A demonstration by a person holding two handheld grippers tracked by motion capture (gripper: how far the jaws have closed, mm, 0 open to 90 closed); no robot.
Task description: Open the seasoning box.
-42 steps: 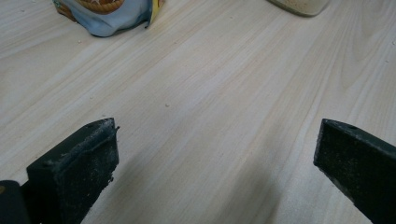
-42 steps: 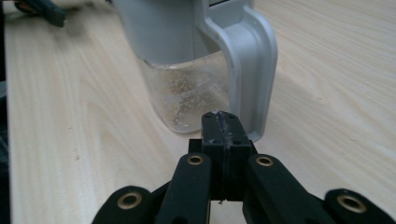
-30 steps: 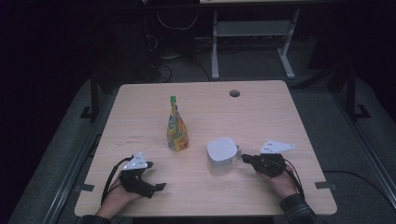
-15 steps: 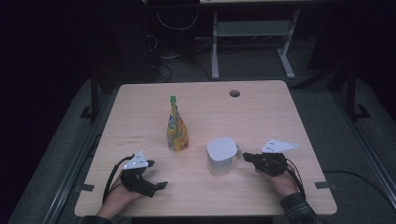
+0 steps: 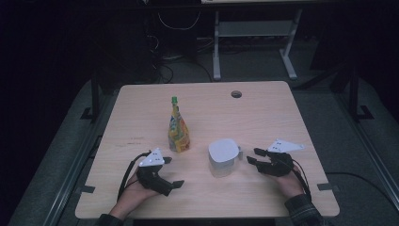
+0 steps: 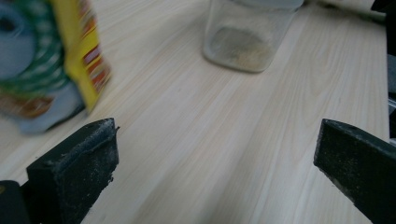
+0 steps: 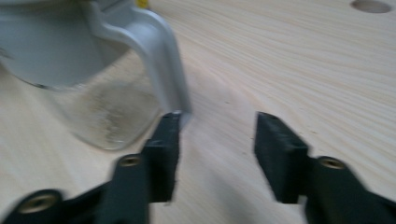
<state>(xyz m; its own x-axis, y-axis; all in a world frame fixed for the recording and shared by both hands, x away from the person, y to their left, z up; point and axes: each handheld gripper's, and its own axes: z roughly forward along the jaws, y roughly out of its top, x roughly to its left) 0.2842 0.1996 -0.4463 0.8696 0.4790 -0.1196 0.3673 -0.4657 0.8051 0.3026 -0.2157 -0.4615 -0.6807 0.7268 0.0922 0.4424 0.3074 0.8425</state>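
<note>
A person is sitting at a wooden table (image 5: 263, 113) with a gripper in each hand. The right gripper (image 5: 251, 156) is lying low near the table's front right part, pointing at the white-lidded clear jar (image 5: 223, 157) that is standing just to its left, in front of the middle of the table. Its jaws have just been opening and are now standing apart with nothing between them; in the right gripper view (image 7: 217, 135) one jaw tip is sitting right at the lower end of the jar's white handle (image 7: 159, 56), though whether it is touching there is hard to tell. A thin layer of pale powder is lying in the jar's bottom. The left gripper (image 5: 171, 173) is hovering near the front left part of the table, its jaws spread wide and empty; in the left gripper view (image 6: 215, 163) only bare wood is lying between them. A colourful pouch (image 5: 178, 131) with a green cap is standing upright left of the jar and apart from it, just beyond the left gripper.
</note>
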